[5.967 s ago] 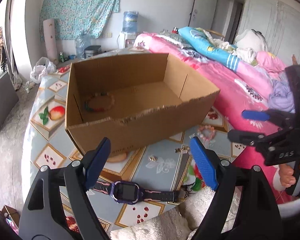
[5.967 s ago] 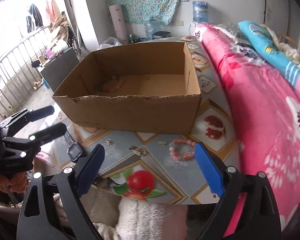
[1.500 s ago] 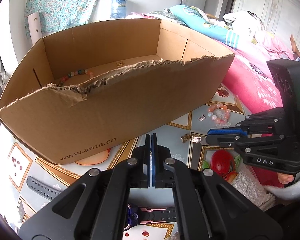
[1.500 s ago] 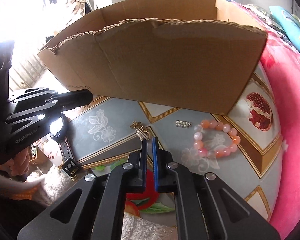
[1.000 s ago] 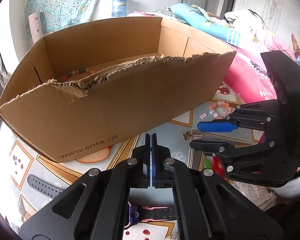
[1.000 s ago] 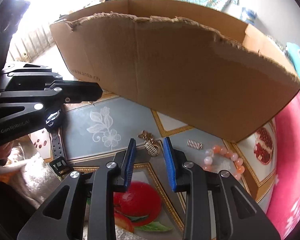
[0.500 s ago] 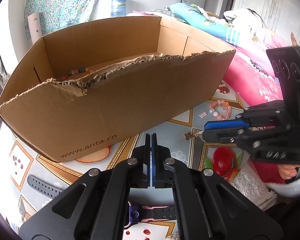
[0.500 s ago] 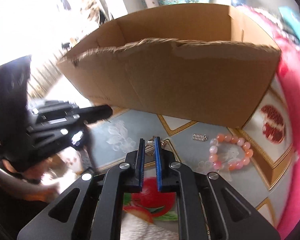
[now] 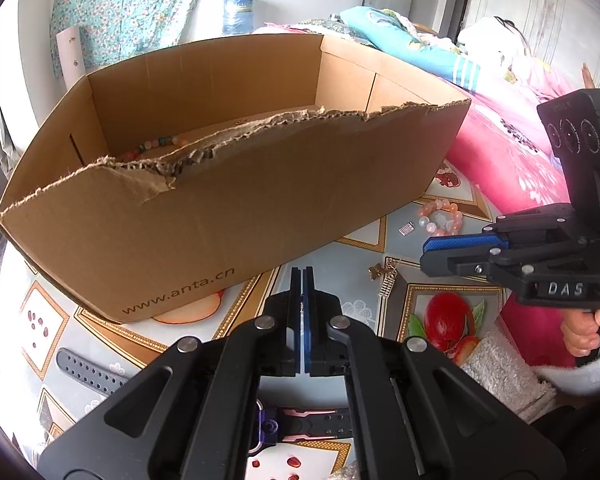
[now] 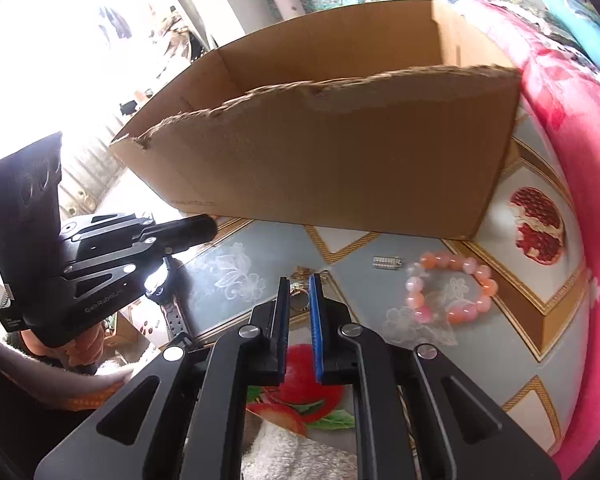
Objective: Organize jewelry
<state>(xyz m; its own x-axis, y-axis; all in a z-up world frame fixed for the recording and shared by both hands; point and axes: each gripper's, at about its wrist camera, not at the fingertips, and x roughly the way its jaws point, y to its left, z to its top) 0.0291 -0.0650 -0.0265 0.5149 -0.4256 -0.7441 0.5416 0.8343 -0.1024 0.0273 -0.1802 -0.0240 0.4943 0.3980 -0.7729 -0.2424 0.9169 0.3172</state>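
Step in hand: picking up the gold earring, lying just in front of the cardboard box. Right gripper nearly shut, earring between its pads; grip unconfirmed. Left gripper fully shut, empty. Next: lift clear, carry over the box's torn rim.

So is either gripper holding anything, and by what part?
Right gripper: nothing; the gold charm lies on the table just past its tips. Left gripper: shut, nothing visibly pinched.

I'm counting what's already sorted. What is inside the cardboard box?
In the cardboard box, part of a multicoloured bead bracelet and a small gold piece show on the floor. The torn front wall hides the rest.
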